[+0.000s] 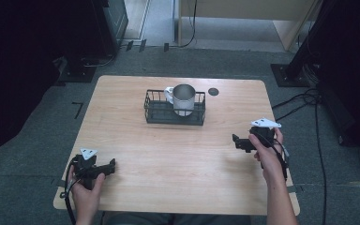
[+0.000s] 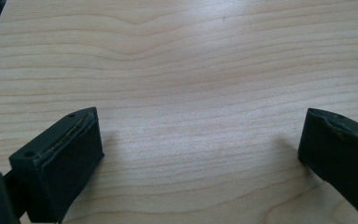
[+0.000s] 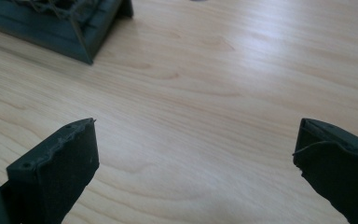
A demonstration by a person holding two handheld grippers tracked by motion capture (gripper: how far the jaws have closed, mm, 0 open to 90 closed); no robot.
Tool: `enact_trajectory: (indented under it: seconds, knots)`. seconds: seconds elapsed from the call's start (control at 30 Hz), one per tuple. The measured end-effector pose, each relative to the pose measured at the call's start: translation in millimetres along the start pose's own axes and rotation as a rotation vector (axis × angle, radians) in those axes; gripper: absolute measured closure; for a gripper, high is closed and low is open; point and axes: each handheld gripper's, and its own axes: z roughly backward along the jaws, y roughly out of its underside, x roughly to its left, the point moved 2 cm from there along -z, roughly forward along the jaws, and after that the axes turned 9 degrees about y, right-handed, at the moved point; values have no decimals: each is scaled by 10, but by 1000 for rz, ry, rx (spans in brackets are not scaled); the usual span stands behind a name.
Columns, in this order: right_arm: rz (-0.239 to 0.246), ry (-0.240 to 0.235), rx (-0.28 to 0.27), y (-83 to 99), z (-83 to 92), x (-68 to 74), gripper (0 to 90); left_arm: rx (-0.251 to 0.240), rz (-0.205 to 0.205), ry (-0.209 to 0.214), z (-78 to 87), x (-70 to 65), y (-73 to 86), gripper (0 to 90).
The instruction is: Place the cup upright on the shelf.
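Both the left claw (image 1: 108, 165) and right claw (image 1: 236, 140) gape wide, empty; mug (image 1: 183, 99) shows no readable writing

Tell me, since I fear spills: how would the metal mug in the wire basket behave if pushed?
The metal mug looks thin-walled, so probably light. Standing upright inside the black wire basket, it would likely bump the rail instead of sliding. Its smooth side may be slippery.
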Motion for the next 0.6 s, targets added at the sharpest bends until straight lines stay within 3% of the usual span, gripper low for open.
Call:
enact_trajectory:
  seconds: [0.6]
  knots:
    - [-116, 135, 75, 771, 126, -380, 0, 4, -13, 10, -7, -30, -4, 0]
